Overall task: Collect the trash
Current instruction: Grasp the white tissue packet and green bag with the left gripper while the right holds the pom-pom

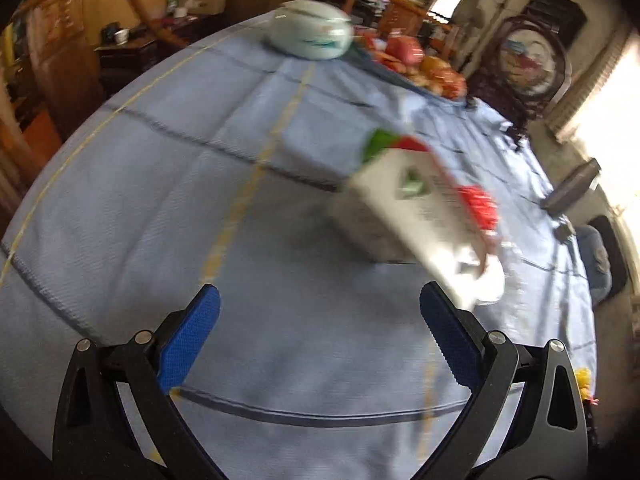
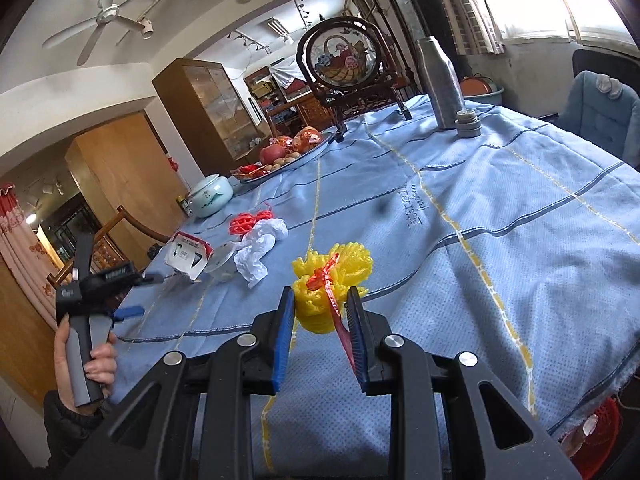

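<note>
Trash, part collected: yellow foam net [image 2: 328, 280] with red ribbon clamped in right gripper [image 2: 320, 312] over the blue tablecloth [image 2: 500, 208]; left gripper [image 1: 320, 312] spread apart, empty; small carton [image 2: 188, 254], crumpled paper [image 2: 258, 250] and red netting [image 2: 250, 220] lay uncollected

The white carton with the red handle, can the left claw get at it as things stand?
Probably yes: the left claw is open and empty, and the white carton lies just ahead to its right on the blue tablecloth, nothing between them.
</note>
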Demonstrator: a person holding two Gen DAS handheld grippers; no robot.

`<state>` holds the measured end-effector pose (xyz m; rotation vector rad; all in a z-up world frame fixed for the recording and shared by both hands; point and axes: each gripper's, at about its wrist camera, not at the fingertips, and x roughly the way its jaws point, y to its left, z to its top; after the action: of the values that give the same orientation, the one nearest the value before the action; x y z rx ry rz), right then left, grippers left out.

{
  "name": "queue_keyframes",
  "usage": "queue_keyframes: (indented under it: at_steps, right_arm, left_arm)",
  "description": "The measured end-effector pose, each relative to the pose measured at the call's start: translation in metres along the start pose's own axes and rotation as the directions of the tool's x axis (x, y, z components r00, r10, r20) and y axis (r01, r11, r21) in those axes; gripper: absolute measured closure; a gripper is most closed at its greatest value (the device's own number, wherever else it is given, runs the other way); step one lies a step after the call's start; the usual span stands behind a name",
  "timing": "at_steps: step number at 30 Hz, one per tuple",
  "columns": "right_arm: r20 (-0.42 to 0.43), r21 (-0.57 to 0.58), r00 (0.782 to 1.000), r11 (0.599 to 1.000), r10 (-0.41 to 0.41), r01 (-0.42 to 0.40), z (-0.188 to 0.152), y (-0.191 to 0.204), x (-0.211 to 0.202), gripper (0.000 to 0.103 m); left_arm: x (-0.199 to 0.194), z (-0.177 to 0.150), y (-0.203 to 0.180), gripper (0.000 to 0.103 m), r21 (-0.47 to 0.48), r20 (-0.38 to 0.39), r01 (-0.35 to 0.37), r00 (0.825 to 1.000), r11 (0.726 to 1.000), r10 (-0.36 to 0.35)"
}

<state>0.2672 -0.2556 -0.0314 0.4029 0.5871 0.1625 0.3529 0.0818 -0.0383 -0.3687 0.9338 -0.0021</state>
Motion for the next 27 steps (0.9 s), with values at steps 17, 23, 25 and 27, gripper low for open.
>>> queue_keyframes:
  at_steps: [17, 23, 25, 27]
  right_arm:
    - [0.022, 0.003, 1.0, 1.0, 0.013, -0.013, -0.006, -0.002, -0.019, 0.076]
    - [0.024, 0.017, 0.999, 0.999, 0.033, -0.033, -0.009, -0.007, -0.019, 0.076]
    - [0.019, 0.021, 0.999, 0.999, 0.037, -0.038, -0.01, -0.007, -0.018, 0.076]
    - [0.012, 0.018, 0.999, 0.999, 0.036, -0.036, -0.011, -0.006, -0.017, 0.076]
  left_arm:
    - [0.044, 0.014, -0.042, 0.007, -0.103, -0.015, -0.13, 0.992, 0.986, 0.129]
    - [0.014, -0.005, 0.009, 0.007, -0.091, 0.019, -0.188, 0.982, 0.978, 0.19]
    - [0.005, -0.003, 0.012, 0.007, -0.081, 0.059, -0.203, 0.976, 0.976, 0.208]
    - [-0.003, 0.001, 0.004, 0.007, -0.036, 0.112, -0.201, 0.973, 0.979, 0.203]
